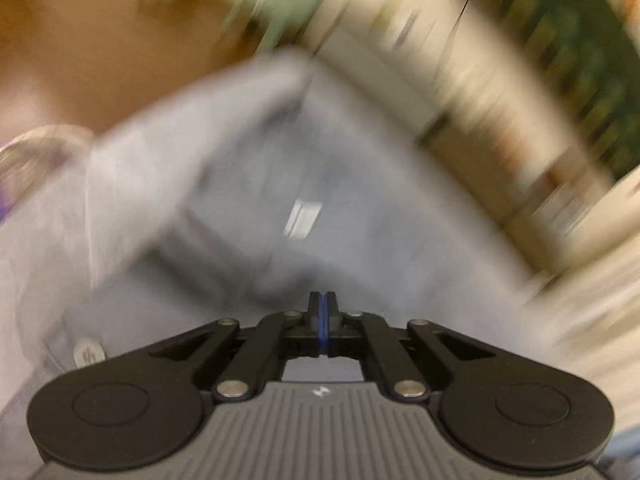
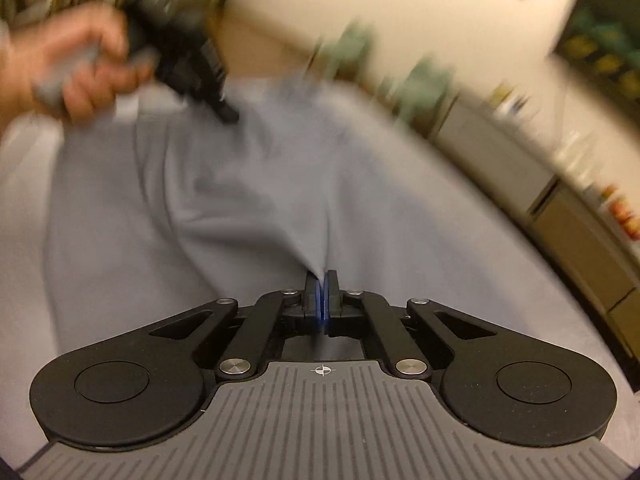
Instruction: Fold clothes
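1. Grey garment [image 2: 248,184] is seen spread across a pale surface [image 2: 24,152] under both tongs, and most of each view is filled by it.
2. A white sewn-in tag [image 1: 303,219] is seen on the cloth in the left wrist view; its writing is blurred and cannot be read.
3. A pale round tag [image 1: 89,354] with a mark on it is seen at the lower left of that view; the mark is too smeared to be made out.
4. The room behind is streaked by motion blur in both views, and the shelves and green shapes cannot be identified.
5. The left gripper [image 1: 324,300] is seen with its blue pads pressed together over the cloth; whether fabric is caught there cannot be told.
6. In the right wrist view, a hand [image 2: 76,68] on the other tool is seen at the upper left, its tip at the garment.
7. The right gripper [image 2: 322,280] is clamped on a pinched peak of the garment.
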Demonstrator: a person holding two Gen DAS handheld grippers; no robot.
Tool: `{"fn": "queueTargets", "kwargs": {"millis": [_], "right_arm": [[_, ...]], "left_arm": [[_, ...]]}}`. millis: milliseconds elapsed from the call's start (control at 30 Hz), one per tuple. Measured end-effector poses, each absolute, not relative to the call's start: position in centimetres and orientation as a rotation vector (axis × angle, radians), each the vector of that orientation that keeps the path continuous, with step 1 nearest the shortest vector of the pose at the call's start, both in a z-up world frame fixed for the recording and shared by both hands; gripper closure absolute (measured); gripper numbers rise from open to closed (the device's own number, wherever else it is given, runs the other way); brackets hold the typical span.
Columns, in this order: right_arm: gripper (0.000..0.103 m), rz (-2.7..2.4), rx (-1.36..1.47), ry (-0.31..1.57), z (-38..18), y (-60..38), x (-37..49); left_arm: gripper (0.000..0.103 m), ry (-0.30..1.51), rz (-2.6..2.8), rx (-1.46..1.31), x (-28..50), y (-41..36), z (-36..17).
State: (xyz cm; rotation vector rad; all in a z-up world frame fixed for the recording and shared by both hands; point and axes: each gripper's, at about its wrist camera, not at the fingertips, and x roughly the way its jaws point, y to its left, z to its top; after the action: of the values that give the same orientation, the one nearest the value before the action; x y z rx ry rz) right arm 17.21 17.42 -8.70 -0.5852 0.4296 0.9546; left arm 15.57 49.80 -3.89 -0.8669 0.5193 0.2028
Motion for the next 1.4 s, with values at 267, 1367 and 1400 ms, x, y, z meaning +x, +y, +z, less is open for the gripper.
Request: {"fn": "queueTargets", "kwargs": {"millis": [267,1367,1400], "right_arm": [[0.092,0.884,-0.679,0.420,-12.5,12.0,12.8],[0.103,0.915,-0.858,0.393,-13.7,15.2,14.5],[0.103,0.912,-0.866,0.391,-13.8,15.2,14.4]], "left_arm": [[0.079,0.530,0.321,-1.085,7.4,49.2,-9.6],[0.076,0.442,0.200,-0.883,12.1,52.6,-3.2],[0.067,0.493,0.222,-0.835,12.5,51.6,-3.4]]}}
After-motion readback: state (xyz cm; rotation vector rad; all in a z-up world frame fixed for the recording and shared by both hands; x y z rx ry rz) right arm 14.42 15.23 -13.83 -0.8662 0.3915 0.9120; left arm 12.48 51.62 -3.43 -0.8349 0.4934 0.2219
